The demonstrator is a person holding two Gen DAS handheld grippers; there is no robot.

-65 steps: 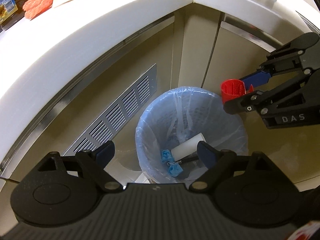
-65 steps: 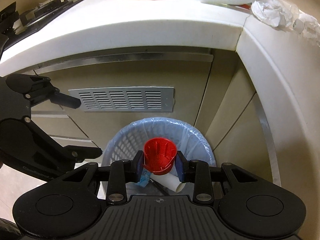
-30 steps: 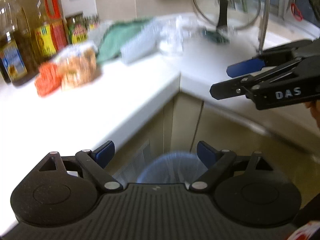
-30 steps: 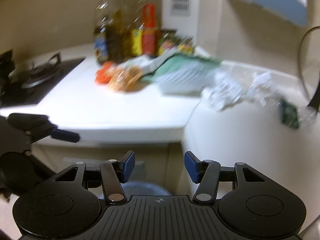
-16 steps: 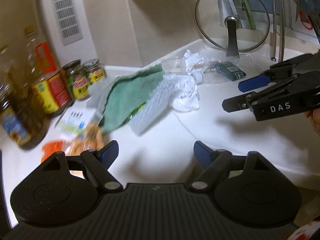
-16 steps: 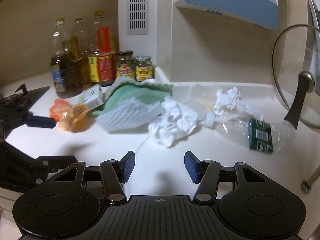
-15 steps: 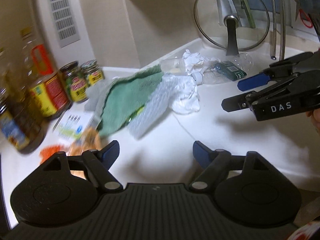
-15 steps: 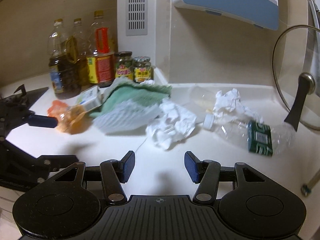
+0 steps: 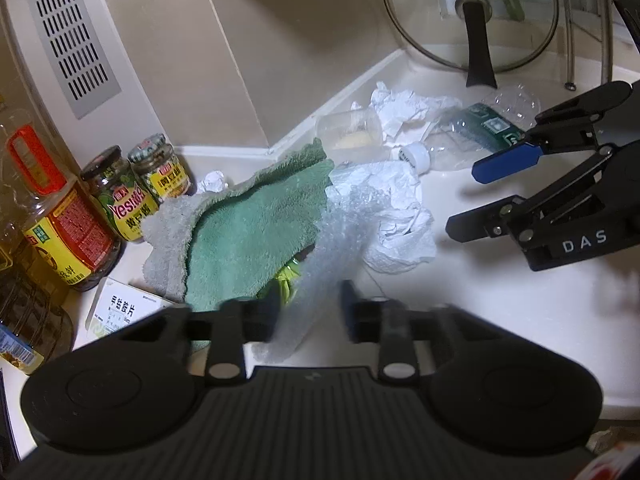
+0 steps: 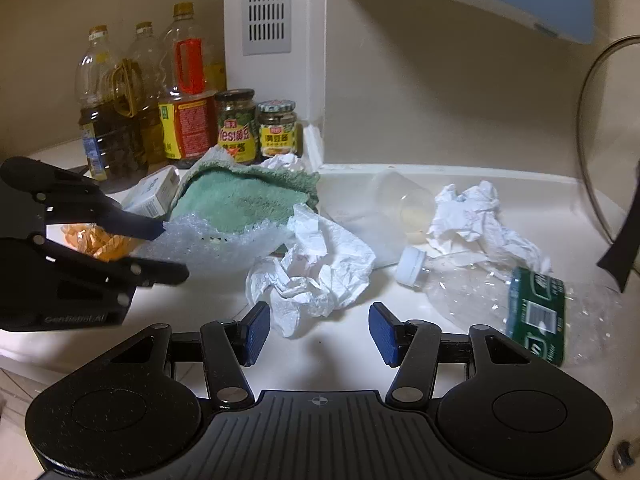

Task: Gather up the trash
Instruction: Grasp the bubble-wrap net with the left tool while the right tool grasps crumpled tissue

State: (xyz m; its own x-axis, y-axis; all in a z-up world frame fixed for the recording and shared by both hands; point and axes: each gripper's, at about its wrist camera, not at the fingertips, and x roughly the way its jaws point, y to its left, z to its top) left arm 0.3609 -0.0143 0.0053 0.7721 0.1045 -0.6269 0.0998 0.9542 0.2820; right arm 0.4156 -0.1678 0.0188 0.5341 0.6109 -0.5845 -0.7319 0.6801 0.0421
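Observation:
Trash lies on the white counter: a bubble wrap sheet (image 9: 340,232) (image 10: 208,244), crumpled white paper (image 9: 400,216) (image 10: 316,272), a second paper wad (image 10: 484,220), a clear plastic cup (image 10: 400,208) and a crushed clear bottle with a green label (image 10: 532,312) (image 9: 476,136). My left gripper (image 9: 308,312) is half closed, its jaws around the near end of the bubble wrap. It also shows in the right wrist view (image 10: 168,248). My right gripper (image 10: 316,332) is open and empty just before the crumpled paper; it also shows in the left wrist view (image 9: 476,196).
A green towel (image 9: 256,220) lies under the bubble wrap. Oil bottles (image 10: 184,92), two jars (image 10: 256,128) and a small white box (image 10: 156,192) stand at the back left. Orange wrapper (image 10: 96,240) lies left. A glass lid (image 9: 472,16) leans at the back right.
Both grippers have risen from the bin to the counter. The red cup left the right gripper earlier. Now the left gripper's jaws have narrowed around the bubble wrap; the right moved closer to the paper.

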